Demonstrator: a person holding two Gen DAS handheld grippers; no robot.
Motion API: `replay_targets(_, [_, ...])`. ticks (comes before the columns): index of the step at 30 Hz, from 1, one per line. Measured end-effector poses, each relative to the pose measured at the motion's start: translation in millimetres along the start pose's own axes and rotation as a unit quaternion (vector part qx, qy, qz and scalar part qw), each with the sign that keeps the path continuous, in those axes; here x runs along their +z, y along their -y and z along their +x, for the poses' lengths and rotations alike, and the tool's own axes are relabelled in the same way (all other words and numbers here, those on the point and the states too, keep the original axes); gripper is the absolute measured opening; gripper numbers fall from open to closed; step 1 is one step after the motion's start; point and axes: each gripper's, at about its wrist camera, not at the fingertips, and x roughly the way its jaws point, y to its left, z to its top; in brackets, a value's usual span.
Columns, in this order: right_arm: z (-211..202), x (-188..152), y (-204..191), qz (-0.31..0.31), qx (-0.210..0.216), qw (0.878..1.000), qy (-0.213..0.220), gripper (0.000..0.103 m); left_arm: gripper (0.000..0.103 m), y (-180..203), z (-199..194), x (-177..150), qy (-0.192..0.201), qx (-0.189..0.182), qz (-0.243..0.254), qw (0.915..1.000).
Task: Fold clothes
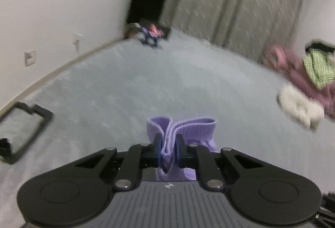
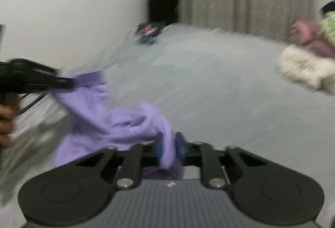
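Left gripper (image 1: 168, 142) pinches the ribbed hem of the lilac garment (image 2: 108, 121); right gripper (image 2: 168, 144) clamps another edge (both blurred); the cloth hangs between them above the grey bed (image 1: 146, 81); judged next: spread it flat.

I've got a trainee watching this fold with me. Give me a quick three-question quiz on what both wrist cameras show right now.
1. True or false: both grippers are shut on the purple garment.
2. What lies nearest the white fluffy item? A) a pink garment B) a black frame C) the wall socket
3. Fill in: the cloth pinched in the left gripper is a ribbed ____.

Key: 1 true, the right gripper also pinches it; 2 A; 3 cuff or hem.
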Motion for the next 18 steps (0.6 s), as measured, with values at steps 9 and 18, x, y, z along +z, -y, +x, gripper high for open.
replay_targets(9, [-24.1,5.9,20.7,0.052,-0.046,0.995,0.071,0.006,0.004,-29.0,-25.8,17.5,0.062,0.043,-0.033,0.9965])
replay_targets(18, [-40.9,4.0,51.7,0.097,-0.056,0.989,0.094,0.048,0.067,-27.3,16.9,1.4,-0.076,0.008,-0.017,0.9969])
